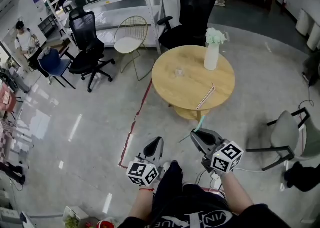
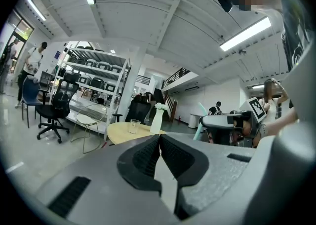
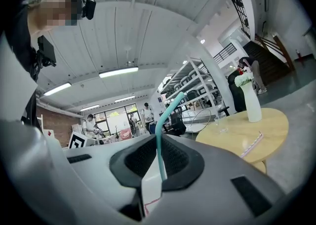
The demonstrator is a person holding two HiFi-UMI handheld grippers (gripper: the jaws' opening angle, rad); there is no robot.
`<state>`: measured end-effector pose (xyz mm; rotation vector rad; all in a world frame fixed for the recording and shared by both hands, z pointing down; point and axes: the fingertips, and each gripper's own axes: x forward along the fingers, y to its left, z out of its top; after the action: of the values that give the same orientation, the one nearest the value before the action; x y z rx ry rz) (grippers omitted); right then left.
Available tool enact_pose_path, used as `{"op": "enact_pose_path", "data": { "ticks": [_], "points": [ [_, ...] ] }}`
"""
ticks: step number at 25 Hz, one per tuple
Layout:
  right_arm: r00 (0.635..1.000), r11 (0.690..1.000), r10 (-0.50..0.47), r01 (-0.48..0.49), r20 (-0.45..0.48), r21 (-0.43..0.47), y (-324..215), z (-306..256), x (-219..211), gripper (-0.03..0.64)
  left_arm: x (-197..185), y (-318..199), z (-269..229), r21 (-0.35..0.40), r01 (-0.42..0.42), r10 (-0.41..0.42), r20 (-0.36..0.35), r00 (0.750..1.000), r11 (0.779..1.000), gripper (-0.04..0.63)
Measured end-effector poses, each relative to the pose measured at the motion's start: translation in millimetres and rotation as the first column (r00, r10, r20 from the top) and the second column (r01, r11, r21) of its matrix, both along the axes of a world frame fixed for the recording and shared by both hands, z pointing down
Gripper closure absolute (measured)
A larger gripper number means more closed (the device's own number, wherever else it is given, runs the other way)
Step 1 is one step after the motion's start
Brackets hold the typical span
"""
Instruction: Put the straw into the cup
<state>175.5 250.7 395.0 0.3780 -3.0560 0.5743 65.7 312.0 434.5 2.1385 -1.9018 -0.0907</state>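
The task was barely under way. The right gripper (image 1: 196,134) had its fingers pinched narrow on a teal straw (image 1: 200,123), which stood up out of the grip and bent over near its top. In the right gripper view it ran straight up between the two dark pads. The person stood well apart from the round wooden counter (image 1: 170,89), so the straw was nowhere near the cup (image 1: 179,72). That cup, a clear glass, stood upright near the counter's middle and looked empty. A white vase (image 1: 212,56) of flowers stood off to its right, and a striped straw (image 1: 205,97) lay flat nearer the front edge. The left gripper (image 1: 156,144) hung low beside the right one, and its own view showed its fingers pressed together with nothing between them. By my reading only the pick-up was done. Left to do were the approach to the counter, lining the straw's lower end over the cup's mouth, lowering it in and letting go.
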Motion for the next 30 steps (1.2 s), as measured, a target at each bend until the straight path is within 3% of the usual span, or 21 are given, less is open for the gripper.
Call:
{"op": "enact_pose_path", "data": {
  "ticks": [18, 30],
  "points": [
    [0.997, 0.997, 0.077, -0.077, -0.007, -0.025, -139.3, 7.7, -88.9, 0.589, -86.7, -164.6, 8.3, -0.007, -0.110, 0.110, -0.011, 0.994, 0.994, 0.581],
    [0.992, 0.990, 0.127, -0.128, -0.026, -0.050, -211.2, 17.4, -152.7, 0.589, -149.0, -246.8, 19.5, -0.015, -0.181, 0.181, -0.030, 0.983, 0.983, 0.581]
  ]
}}
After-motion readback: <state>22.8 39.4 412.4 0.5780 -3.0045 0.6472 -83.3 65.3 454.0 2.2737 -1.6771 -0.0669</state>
